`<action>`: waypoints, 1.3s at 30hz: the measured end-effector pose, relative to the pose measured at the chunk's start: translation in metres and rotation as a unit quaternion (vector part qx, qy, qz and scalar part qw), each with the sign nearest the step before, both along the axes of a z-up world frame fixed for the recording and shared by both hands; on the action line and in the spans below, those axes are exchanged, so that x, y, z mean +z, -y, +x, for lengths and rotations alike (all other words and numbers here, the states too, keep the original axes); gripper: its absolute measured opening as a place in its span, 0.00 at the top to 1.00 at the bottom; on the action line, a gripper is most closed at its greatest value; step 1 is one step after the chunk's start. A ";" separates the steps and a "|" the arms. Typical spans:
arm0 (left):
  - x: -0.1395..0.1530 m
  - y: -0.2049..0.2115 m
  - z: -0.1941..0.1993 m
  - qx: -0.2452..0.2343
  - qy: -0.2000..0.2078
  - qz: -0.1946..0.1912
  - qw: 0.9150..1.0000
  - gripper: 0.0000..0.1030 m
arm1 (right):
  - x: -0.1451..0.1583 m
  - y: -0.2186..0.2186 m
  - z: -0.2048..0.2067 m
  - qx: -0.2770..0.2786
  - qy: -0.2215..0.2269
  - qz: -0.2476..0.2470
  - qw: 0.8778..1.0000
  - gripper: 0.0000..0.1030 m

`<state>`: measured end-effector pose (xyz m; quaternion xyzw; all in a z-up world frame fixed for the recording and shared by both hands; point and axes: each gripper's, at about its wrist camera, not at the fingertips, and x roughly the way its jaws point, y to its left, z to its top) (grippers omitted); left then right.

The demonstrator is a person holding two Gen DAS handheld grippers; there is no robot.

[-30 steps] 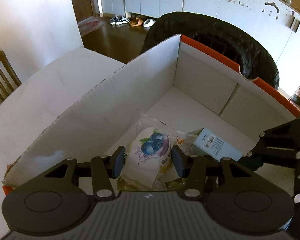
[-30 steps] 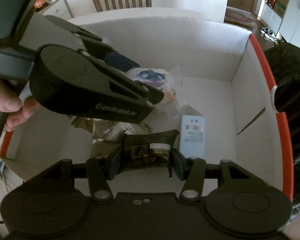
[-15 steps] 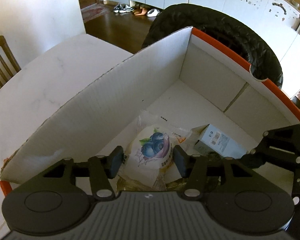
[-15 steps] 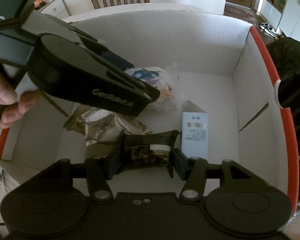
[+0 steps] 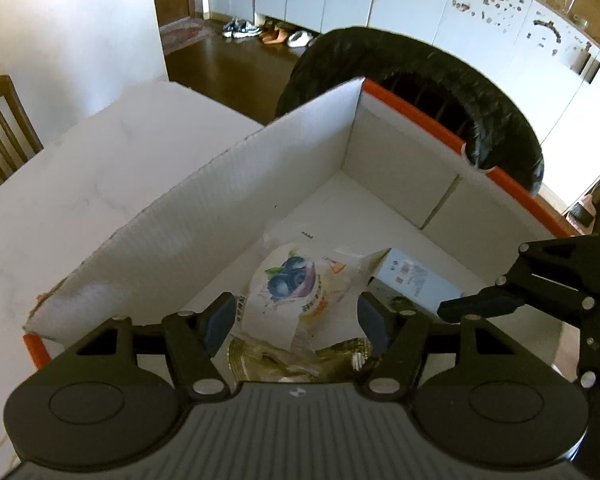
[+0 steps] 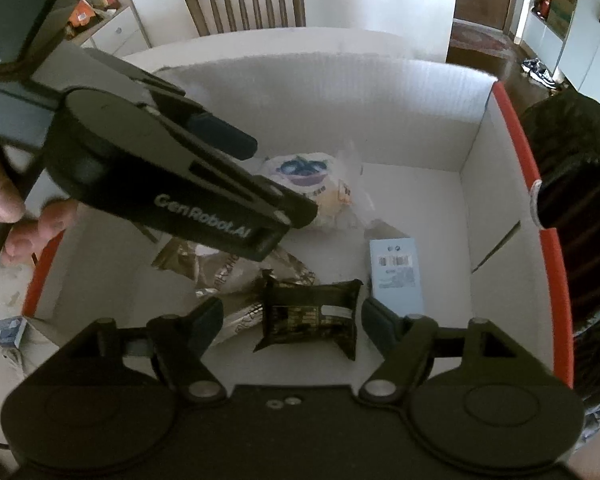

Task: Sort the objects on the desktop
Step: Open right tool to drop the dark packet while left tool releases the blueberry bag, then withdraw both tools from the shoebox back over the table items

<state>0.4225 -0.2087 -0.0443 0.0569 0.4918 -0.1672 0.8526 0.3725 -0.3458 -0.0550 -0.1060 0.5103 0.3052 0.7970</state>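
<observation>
Both tools released over the cardboard box (image 6: 380,92)
Right tool (image 6: 292,314) gapes around the dark snack packet (image 6: 310,316) — left tool (image 5: 296,316) spread above the blueberry bag (image 5: 292,284).

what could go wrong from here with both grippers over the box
1. The left gripper and right gripper hang close together over the cardboard box; lifting out carelessly, they might knock each other.
2. The dark packet lies between the right gripper's open jaws, overlapping the gold wrapper; a finger might snag it.
3. The blueberry bag sits between the left gripper's open jaws and could catch on them.
</observation>
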 end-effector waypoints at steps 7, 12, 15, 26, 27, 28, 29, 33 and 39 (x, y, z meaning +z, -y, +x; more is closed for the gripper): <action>0.021 -0.001 -0.015 0.001 0.026 -0.010 1.000 0.35 | 0.016 0.007 -0.009 -0.006 0.019 0.013 1.000 0.26; 0.034 -0.008 -0.029 0.007 0.037 -0.023 0.999 0.35 | 0.041 0.013 -0.022 -0.017 0.034 0.030 0.999 0.23; 0.041 -0.011 -0.039 0.008 0.046 -0.029 0.998 0.35 | 0.051 0.017 -0.027 -0.026 0.037 0.043 0.998 0.23; 0.065 -0.025 -0.077 0.011 0.077 -0.050 0.996 0.35 | 0.072 0.017 -0.052 -0.037 0.066 0.070 0.995 0.18; 0.067 -0.027 -0.080 0.010 0.080 -0.052 0.995 0.35 | 0.074 0.017 -0.055 -0.038 0.070 0.072 0.994 0.17; 0.069 -0.029 -0.083 0.009 0.083 -0.054 0.995 0.35 | 0.076 0.017 -0.058 -0.041 0.072 0.074 0.994 0.17; 0.071 -0.030 -0.087 0.009 0.086 -0.056 0.995 0.35 | 0.077 0.017 -0.060 -0.043 0.074 0.076 0.993 0.17; 0.077 -0.038 -0.102 0.008 0.096 -0.065 0.993 0.35 | 0.083 0.015 -0.073 -0.050 0.084 0.084 0.992 0.15; 0.087 -0.049 -0.128 0.005 0.115 -0.077 0.990 0.35 | 0.089 0.006 -0.095 -0.053 0.101 0.096 0.989 0.14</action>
